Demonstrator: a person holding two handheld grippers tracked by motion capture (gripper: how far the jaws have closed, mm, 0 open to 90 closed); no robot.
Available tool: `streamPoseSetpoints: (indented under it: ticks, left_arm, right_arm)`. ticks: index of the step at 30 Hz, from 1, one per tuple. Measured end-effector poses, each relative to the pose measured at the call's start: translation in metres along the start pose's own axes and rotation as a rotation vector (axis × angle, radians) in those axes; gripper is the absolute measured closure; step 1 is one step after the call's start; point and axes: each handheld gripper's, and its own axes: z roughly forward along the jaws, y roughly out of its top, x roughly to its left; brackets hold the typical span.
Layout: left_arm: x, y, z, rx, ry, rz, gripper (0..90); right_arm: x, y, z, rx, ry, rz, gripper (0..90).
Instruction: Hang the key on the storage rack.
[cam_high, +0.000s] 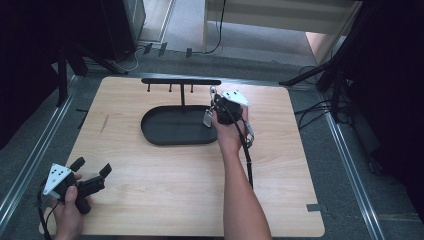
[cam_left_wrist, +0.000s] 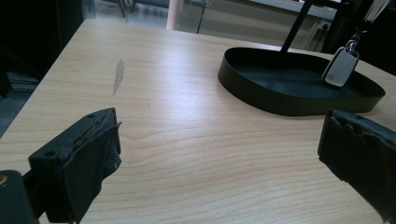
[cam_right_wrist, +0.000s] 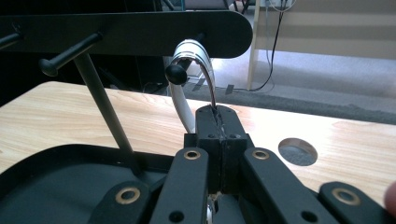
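Right gripper (cam_right_wrist: 218, 116) fingers pinch key ring (cam_right_wrist: 196, 56) beside peg (cam_right_wrist: 176, 73).

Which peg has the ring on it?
The right end peg of the rack. The key ring, pinched by the right gripper, loops over it; the others are bare.

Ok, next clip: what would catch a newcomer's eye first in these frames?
Probably the right gripper at the far side of the table, shut on a silver key ring looped at a peg of the black stand. A white key tag dangles over the black oval tray. The left gripper waits open near the table's front left corner.
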Motion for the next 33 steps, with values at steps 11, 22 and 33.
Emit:
streamPoseSetpoints:
  ticks: [11,22,33]
  left_arm:
    - [-0.001,0.000,0.000,0.000,0.004,0.005,0.0]
    - [-0.001,0.000,0.000,0.000,0.006,0.011,0.0]
    - [-0.003,0.000,0.001,0.008,0.007,0.031,0.0]
  right_arm:
    - [-0.007,-0.012,-0.004,-0.056,-0.036,-0.065,52.3]
    - [-0.032,-0.020,-0.045,0.019,0.010,-0.006,11.8]
    - [-0.056,-0.046,-0.091,0.020,0.038,-0.072,0.0]
